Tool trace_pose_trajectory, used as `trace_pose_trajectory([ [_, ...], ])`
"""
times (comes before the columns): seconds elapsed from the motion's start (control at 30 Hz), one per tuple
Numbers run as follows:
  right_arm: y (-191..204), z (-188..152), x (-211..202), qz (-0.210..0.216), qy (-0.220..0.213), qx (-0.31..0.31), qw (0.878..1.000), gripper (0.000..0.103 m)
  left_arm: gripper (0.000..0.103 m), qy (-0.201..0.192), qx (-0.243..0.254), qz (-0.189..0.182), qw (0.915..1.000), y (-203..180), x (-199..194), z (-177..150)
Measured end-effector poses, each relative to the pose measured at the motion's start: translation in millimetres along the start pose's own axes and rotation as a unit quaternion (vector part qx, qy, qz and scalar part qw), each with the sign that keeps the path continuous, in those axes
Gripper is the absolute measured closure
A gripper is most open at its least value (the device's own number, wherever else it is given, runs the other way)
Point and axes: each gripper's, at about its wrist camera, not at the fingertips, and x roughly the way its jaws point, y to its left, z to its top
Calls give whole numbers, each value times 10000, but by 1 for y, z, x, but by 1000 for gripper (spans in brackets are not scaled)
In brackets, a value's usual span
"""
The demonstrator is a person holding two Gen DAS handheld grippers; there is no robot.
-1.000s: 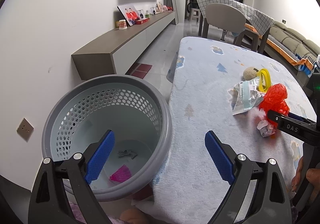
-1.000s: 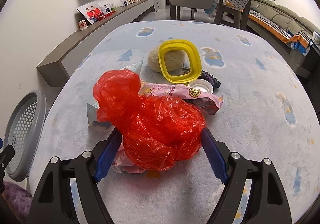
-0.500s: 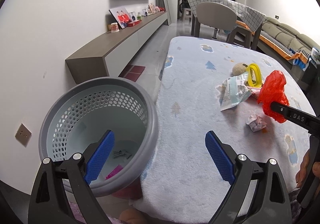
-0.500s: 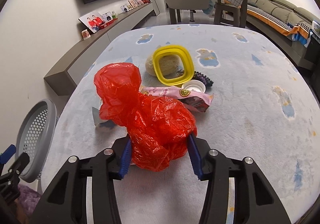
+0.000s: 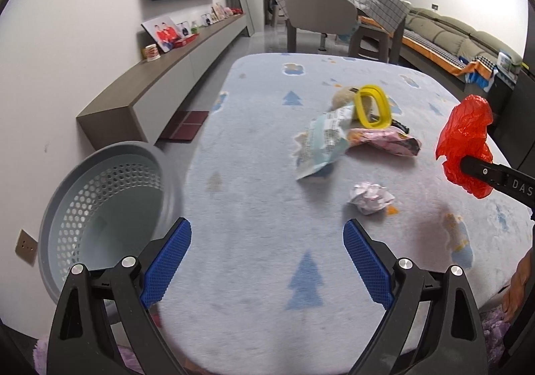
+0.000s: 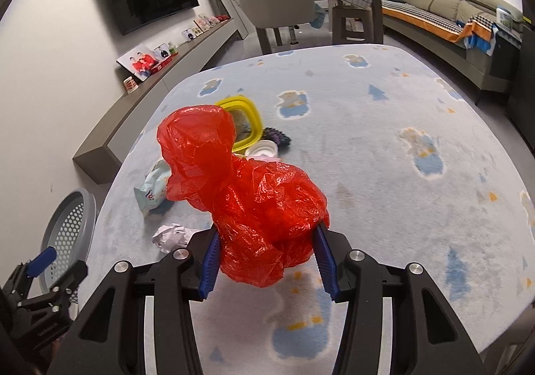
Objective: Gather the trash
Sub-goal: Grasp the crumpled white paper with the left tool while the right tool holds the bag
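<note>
While the right gripper [image 6: 265,258] clamps the crumpled red plastic bag [image 6: 247,204] between its blue pads, lifted clear of the pale blue tablecloth [image 6: 384,157], the left gripper [image 5: 267,261] hangs spread wide and empty over the cloth's near edge — the grey perforated basket [image 5: 110,204] just beside it. Farther on lie a paper ball [image 5: 371,198], snack wrappers [image 5: 321,144] and a yellow lid [image 5: 372,106]
</note>
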Motion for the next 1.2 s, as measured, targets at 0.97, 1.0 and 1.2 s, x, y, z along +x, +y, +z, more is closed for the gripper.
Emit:
trace_pose_trajectory([
  [0.97, -36, 1, -16, 109, -81, 376, 9992, 55, 48, 693, 517, -395, 9955, -98, 89, 20],
  [1.0, -36, 0, -16, 115, -80, 382, 9992, 55, 50, 680, 487, -463, 9954, -98, 89, 18],
  [1.2, -34, 0, -15, 73, -66, 328, 9994, 56, 66, 606, 458, -549, 9956, -94, 75, 11],
])
